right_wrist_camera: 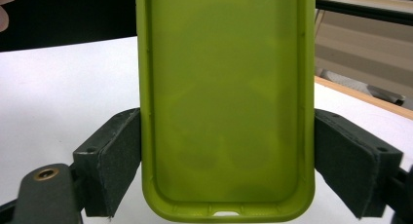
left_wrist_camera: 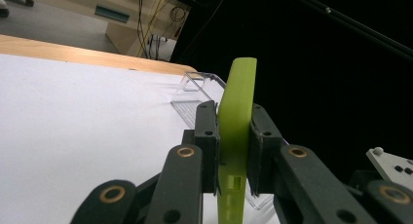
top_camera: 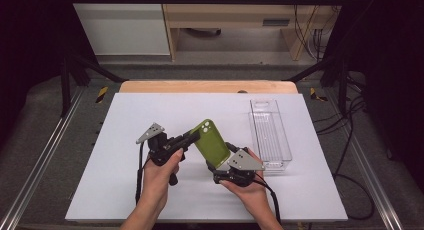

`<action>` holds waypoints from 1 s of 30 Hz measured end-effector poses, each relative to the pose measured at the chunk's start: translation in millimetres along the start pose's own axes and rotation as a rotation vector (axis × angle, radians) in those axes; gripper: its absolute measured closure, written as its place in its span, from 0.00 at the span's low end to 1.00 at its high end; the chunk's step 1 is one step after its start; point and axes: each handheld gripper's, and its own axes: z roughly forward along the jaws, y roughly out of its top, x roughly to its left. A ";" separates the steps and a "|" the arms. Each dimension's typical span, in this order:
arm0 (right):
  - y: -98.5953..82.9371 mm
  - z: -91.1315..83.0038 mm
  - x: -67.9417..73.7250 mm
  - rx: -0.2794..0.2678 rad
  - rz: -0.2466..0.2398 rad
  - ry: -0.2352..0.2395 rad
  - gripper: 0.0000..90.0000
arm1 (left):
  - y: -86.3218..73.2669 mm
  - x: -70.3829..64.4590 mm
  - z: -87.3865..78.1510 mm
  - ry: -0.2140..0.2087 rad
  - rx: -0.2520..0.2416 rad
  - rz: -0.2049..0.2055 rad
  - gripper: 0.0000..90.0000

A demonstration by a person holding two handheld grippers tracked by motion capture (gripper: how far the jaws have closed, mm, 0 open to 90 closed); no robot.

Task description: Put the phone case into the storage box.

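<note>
I hold the green phone case [top_camera: 211, 142] up off the white table [top_camera: 125, 140], my left gripper [top_camera: 192, 137] pinching its faces near the top and my right gripper [top_camera: 220, 166] clamping its long edges at the bottom. This looks like a mid-air handover; next, one grip should let go while the other carries it, perhaps to the clear tray [top_camera: 270, 135] nearby.

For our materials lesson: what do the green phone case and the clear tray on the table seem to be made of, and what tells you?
Green phone case: probably soft silicone or rubbery plastic; matte, opaque, rounded moulded rim. It is clamped by the left gripper and right gripper.
Clear tray: likely rigid transparent plastic; glossy, see-through walls, ribbed floor.
</note>
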 end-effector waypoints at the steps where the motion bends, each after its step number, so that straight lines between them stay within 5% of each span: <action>1: 0.0 0.1 -0.3 0.004 0.005 0.005 0.17 | 0.3 -0.4 0.0 0.005 0.002 0.008 0.86; 10: 1.6 -0.4 -3.8 0.017 0.053 0.026 0.10 | 0.9 -4.4 1.4 0.026 0.000 0.074 0.86; 21: 5.0 -4.8 -4.8 0.004 0.046 0.031 0.07 | 3.6 -8.9 1.1 0.063 0.005 0.176 0.86; 30: 8.7 -9.6 -8.2 -0.011 0.062 0.022 0.06 | 5.6 -7.5 -3.5 0.088 -0.003 0.198 0.86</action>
